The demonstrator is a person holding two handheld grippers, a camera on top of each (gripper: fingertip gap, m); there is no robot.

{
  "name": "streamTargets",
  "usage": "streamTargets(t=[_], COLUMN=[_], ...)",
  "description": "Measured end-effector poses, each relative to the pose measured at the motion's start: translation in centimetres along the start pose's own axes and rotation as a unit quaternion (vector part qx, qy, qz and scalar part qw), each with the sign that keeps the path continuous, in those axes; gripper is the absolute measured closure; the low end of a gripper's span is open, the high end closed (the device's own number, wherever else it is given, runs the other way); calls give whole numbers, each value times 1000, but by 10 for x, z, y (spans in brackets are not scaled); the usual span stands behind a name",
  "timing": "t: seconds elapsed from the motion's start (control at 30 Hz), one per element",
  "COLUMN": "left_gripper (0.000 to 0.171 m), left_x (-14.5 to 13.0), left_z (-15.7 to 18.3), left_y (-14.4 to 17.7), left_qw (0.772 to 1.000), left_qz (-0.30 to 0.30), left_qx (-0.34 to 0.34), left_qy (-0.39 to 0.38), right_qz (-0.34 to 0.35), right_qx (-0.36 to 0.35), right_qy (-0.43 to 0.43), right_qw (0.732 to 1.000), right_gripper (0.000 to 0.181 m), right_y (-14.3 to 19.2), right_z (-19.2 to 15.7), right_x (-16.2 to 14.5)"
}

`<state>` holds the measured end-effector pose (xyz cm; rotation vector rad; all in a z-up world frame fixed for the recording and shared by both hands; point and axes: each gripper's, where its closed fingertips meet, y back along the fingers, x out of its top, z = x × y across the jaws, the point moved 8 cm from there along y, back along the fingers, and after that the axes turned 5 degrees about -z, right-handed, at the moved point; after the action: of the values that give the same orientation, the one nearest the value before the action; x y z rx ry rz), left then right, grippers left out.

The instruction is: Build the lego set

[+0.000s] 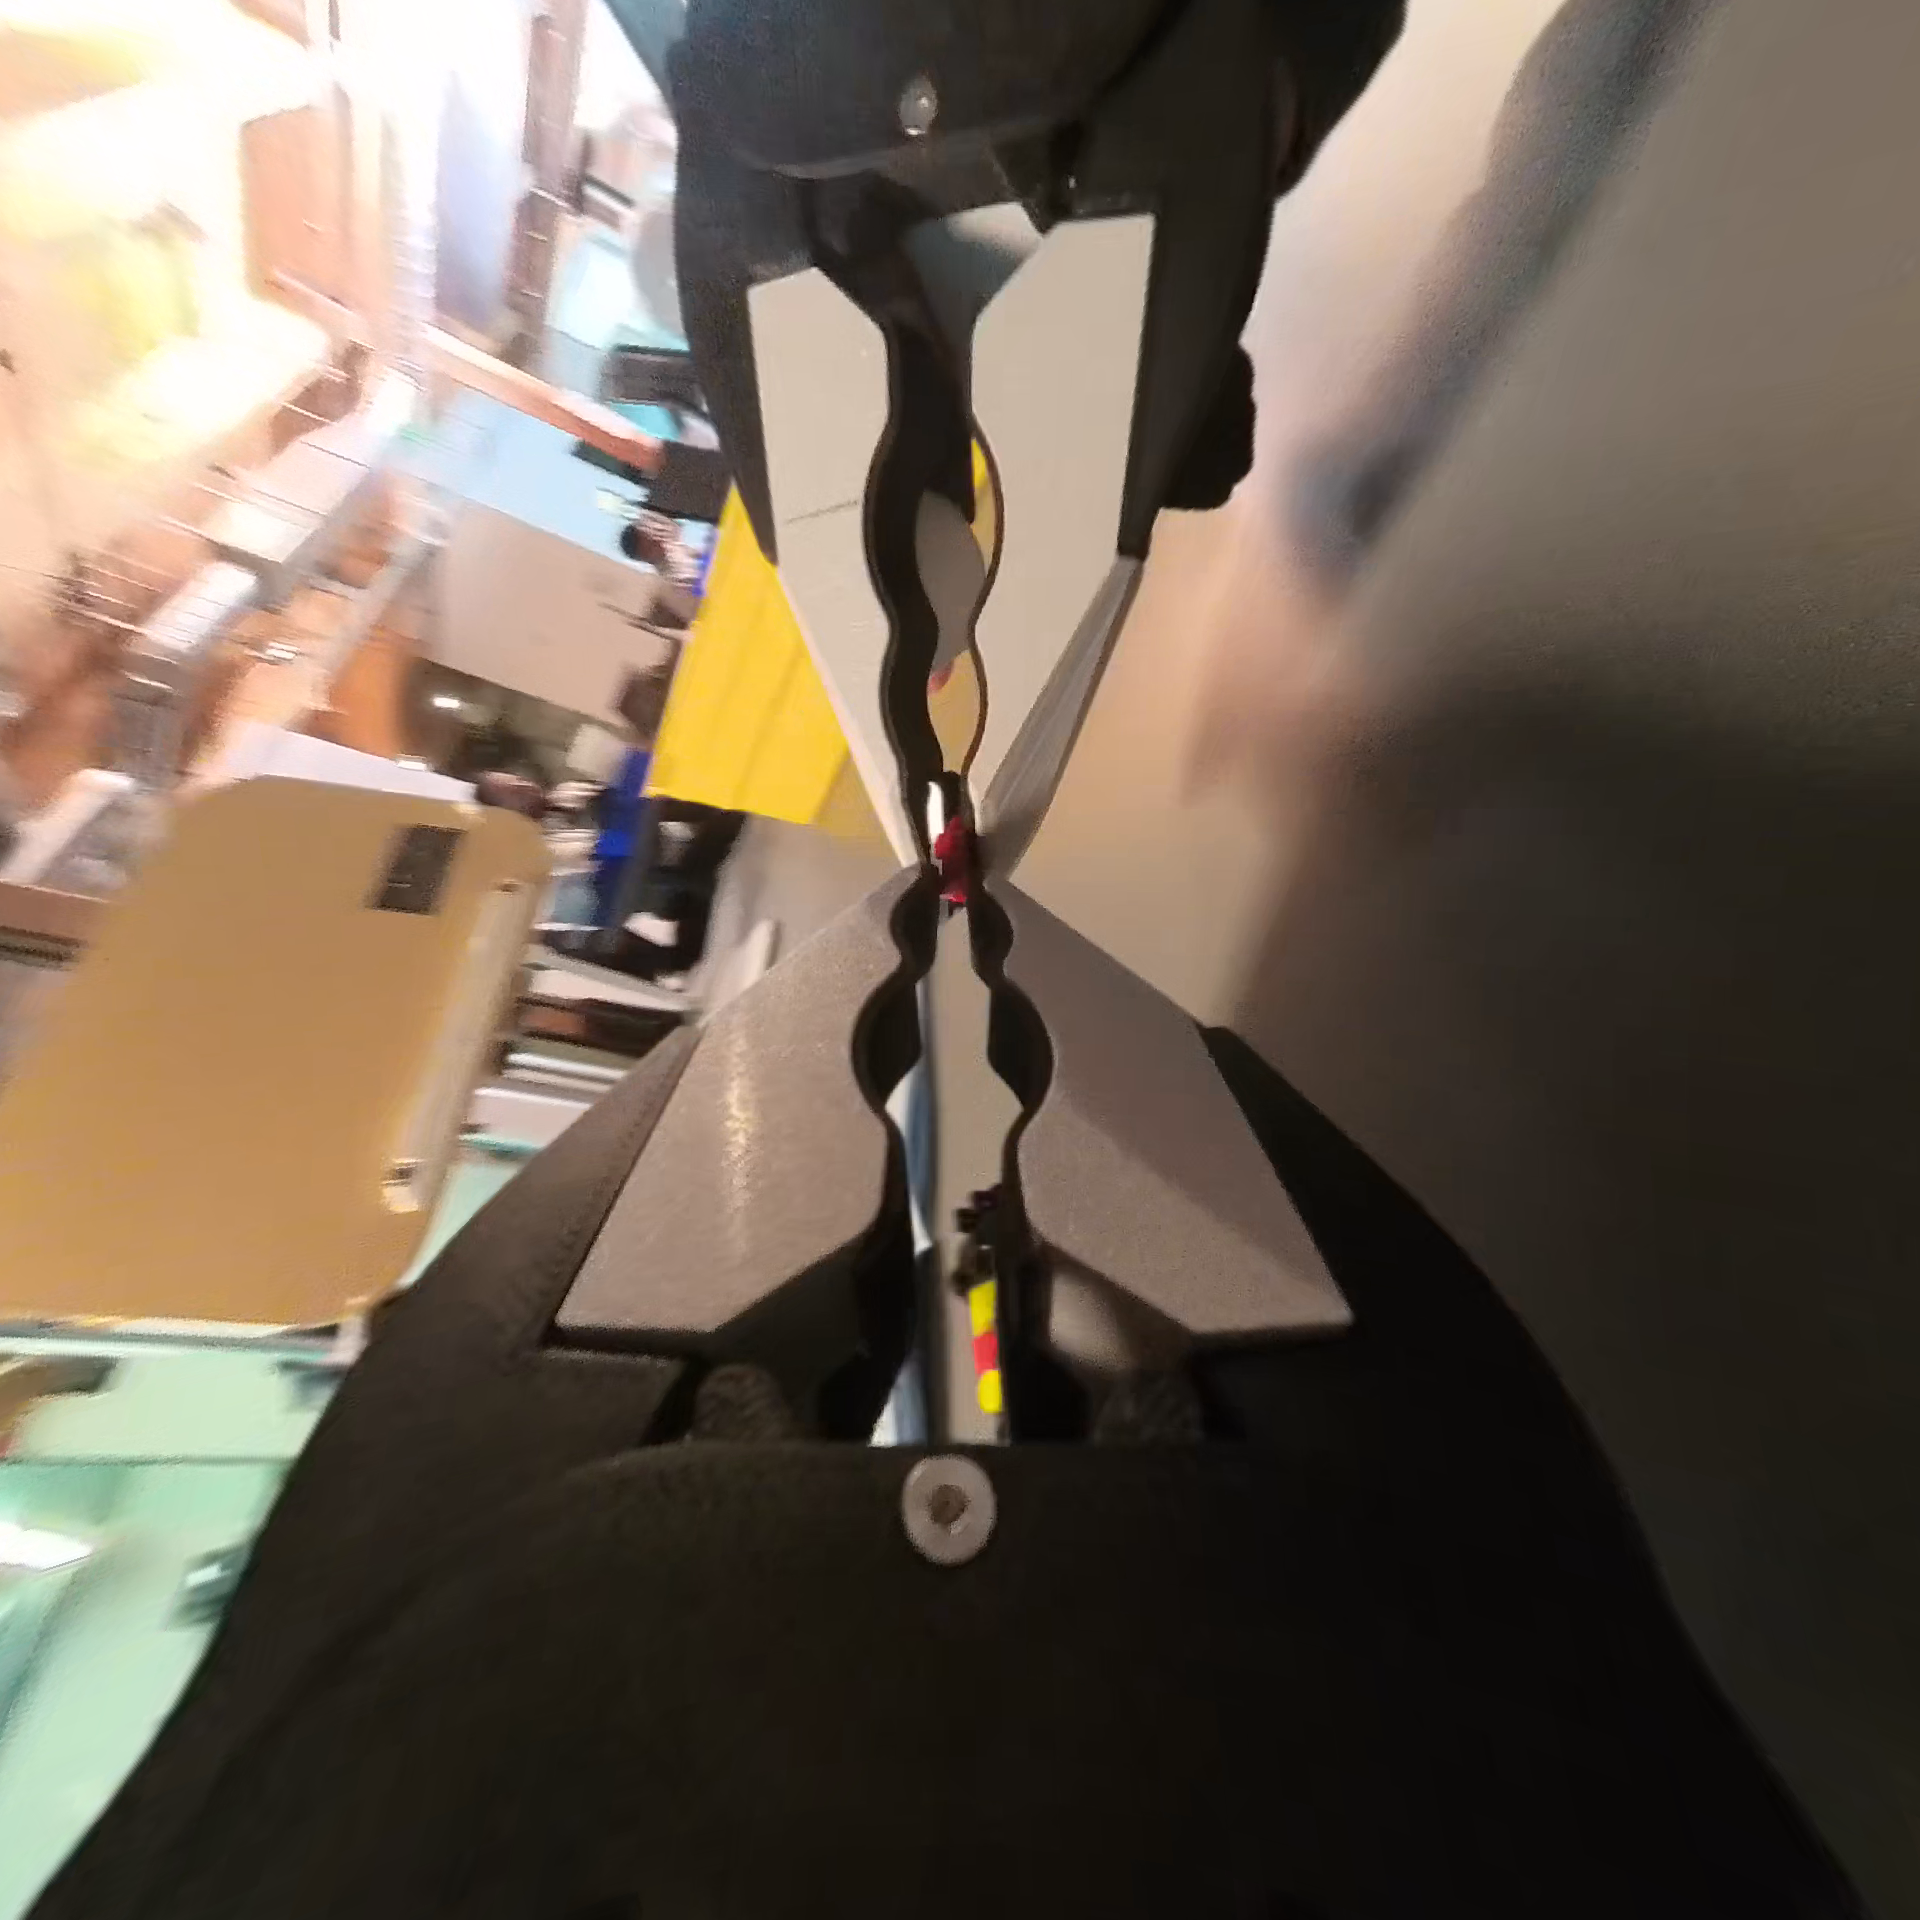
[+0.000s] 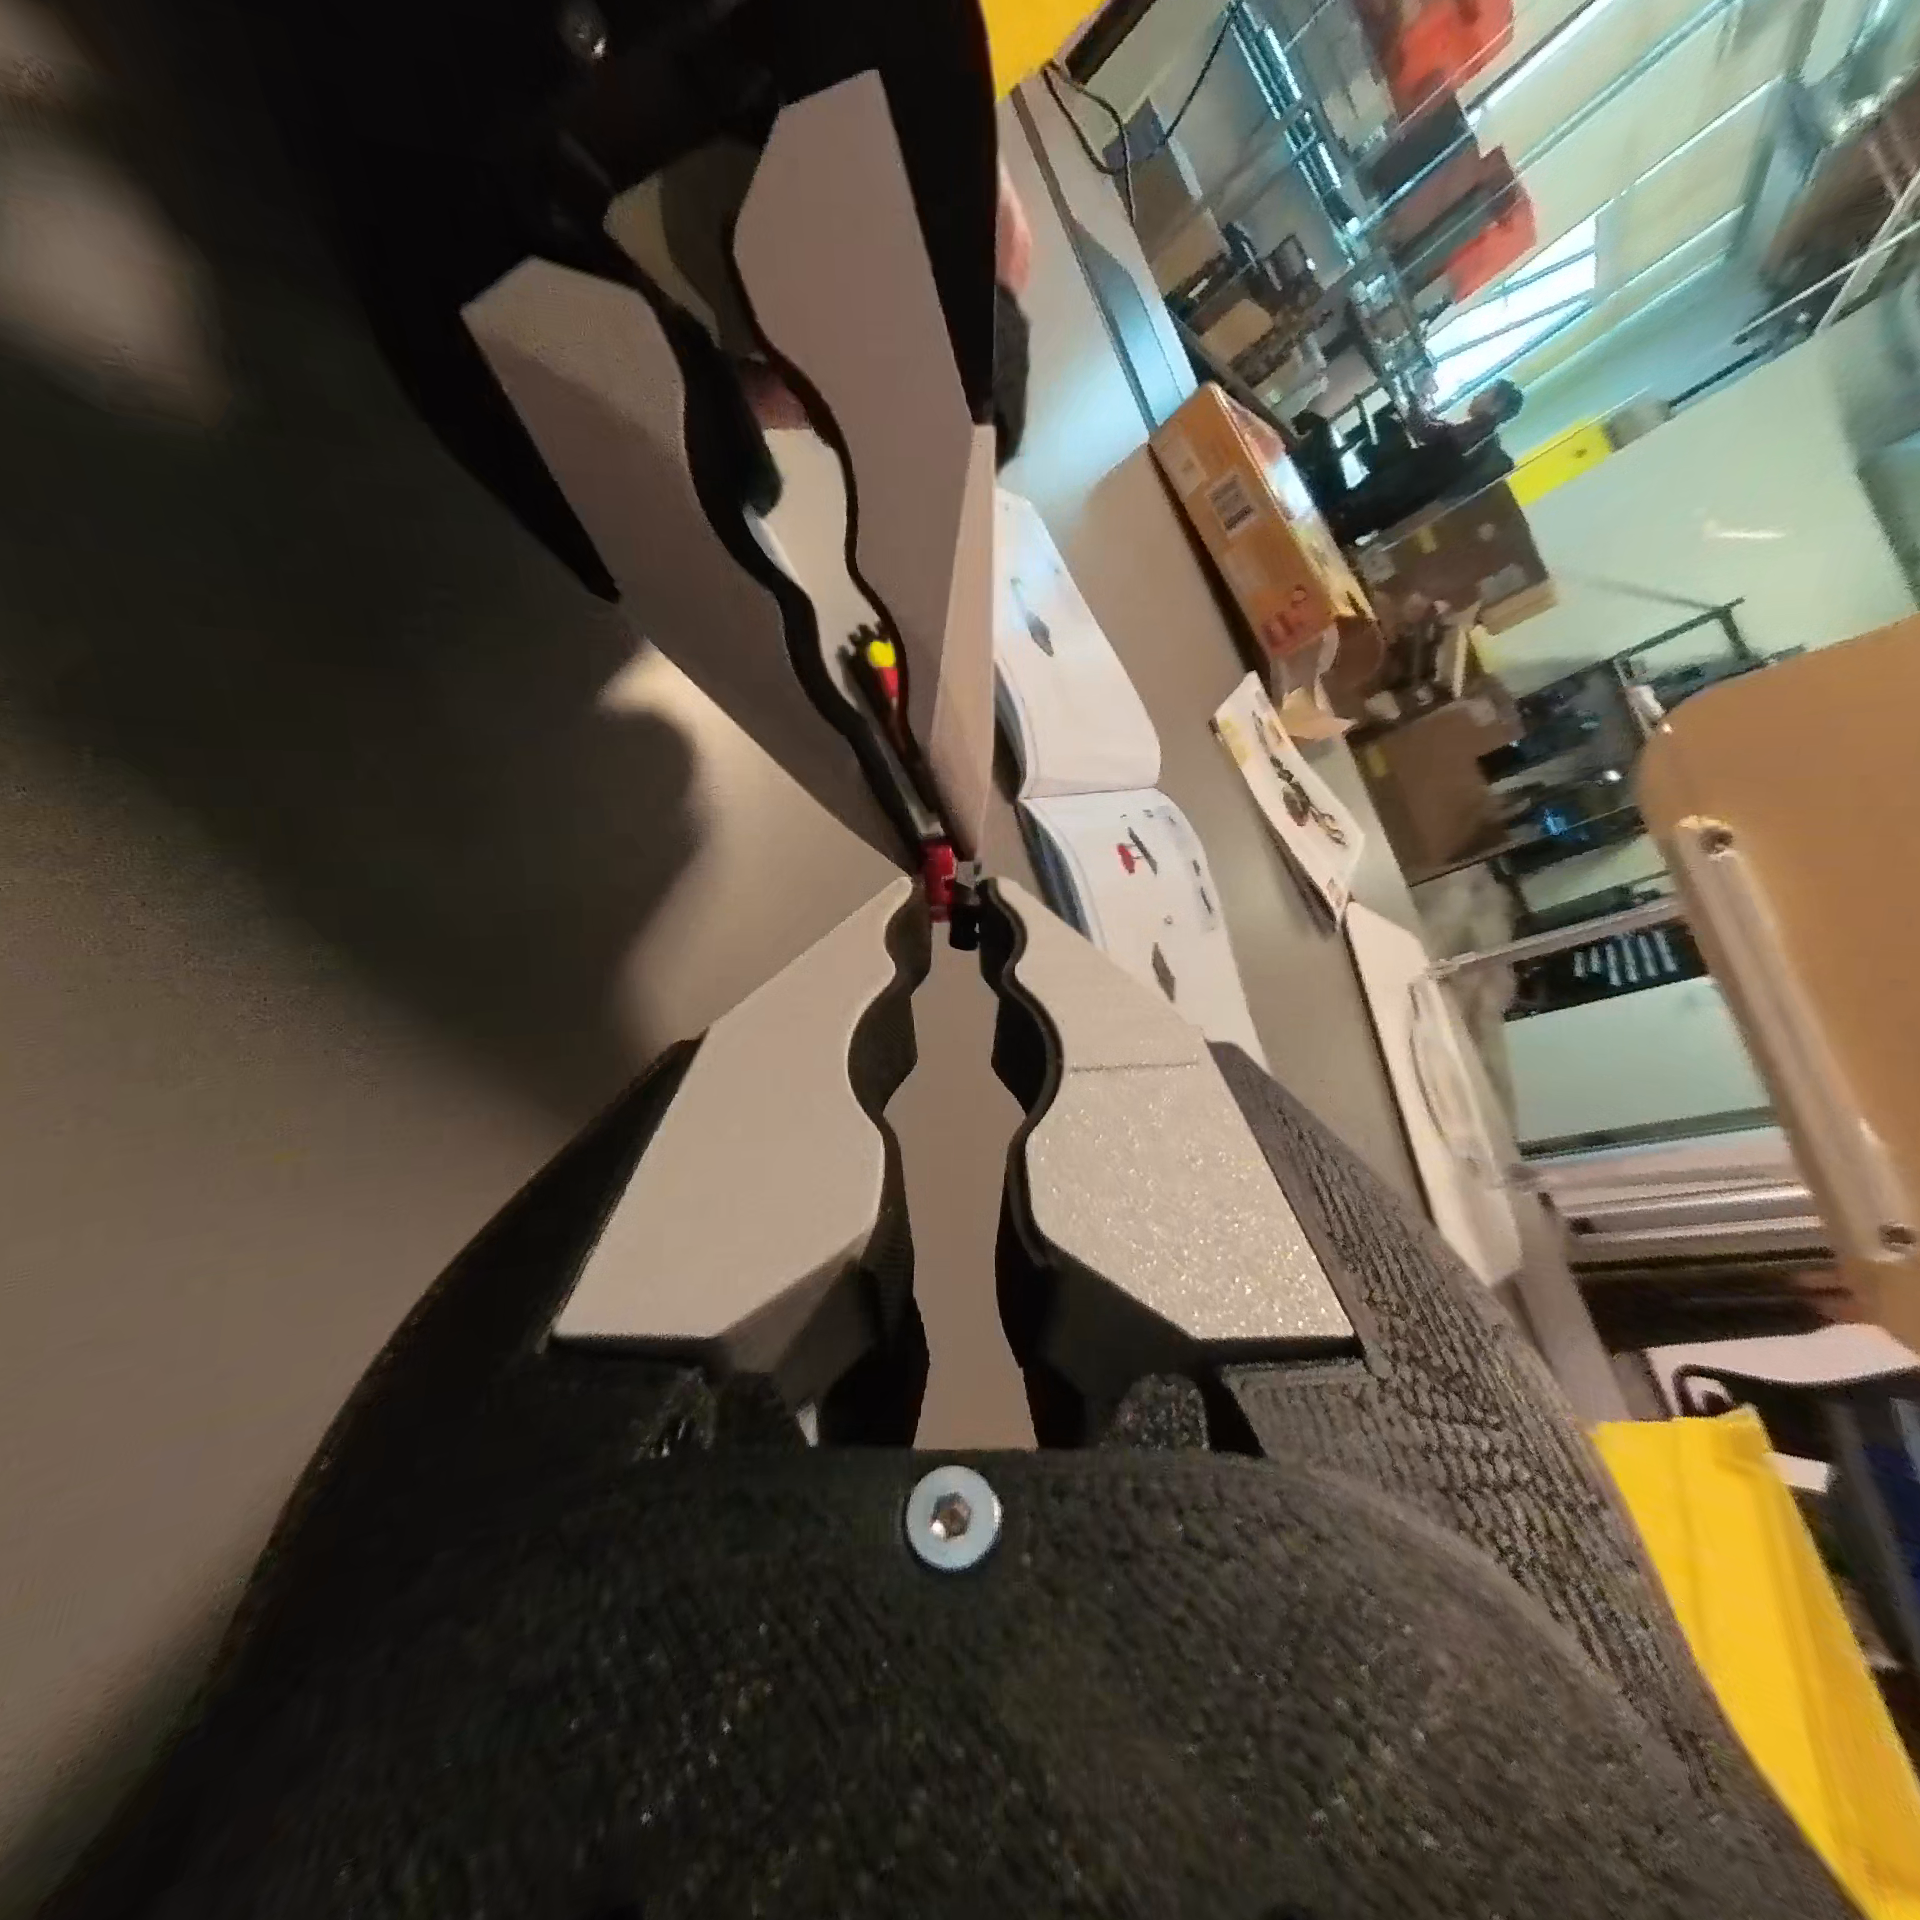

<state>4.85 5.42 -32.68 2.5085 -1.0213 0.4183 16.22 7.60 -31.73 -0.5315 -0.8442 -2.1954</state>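
A: Where are the two grippers?
B: Tip to tip. The left gripper (image 1: 951,902) and the right gripper (image 2: 951,914) point straight at each other.
A: Are they wide apart?
B: No, both are squeezed nearly closed.

Beside you: grey table (image 2: 312,935), yellow bag (image 2: 1725,1621), tan chair back (image 1: 239,1039), cardboard box (image 2: 1247,520), metal shelving (image 2: 1455,208) behind.

- The red brick (image 1: 951,862) is mostly hidden between the fingertips; its shape cannot be told.
- The room behind, with the tan chair (image 1: 249,1039), is blurred.
- The yellow bag (image 2: 1756,1662) is cut off by the edge.
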Motion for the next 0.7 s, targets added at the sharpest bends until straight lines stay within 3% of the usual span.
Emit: streamTargets(t=[0.17,0.3,0.47,0.6,0.7], left_gripper=[167,167,167,168,168], left_x=[-5,-2,-5,-7,-7], left_z=[2,-2,-4,-4,-1], left_y=[1,1,1,0,-1], left_qw=[999,1000,1000,999,999], left_qz=[5,-5,-8,-10,-15], left_qx=[-39,-18,-23,-31,-29], left_qy=[-12,-4,11,21,11], right_qz=[6,20,16,-4,-5], right_qx=[12,0,-37,-77,-75], right_qy=[-25,-55,-42,31,21], right_qw=[1000,998,998,997,997], right_gripper=[174,174,174,176,176], right_y=[-3,-2,-4,-6,-7], right_z=[-6,-3,-5,-11,-12], right_x=[-3,-2,-1,1,-1])
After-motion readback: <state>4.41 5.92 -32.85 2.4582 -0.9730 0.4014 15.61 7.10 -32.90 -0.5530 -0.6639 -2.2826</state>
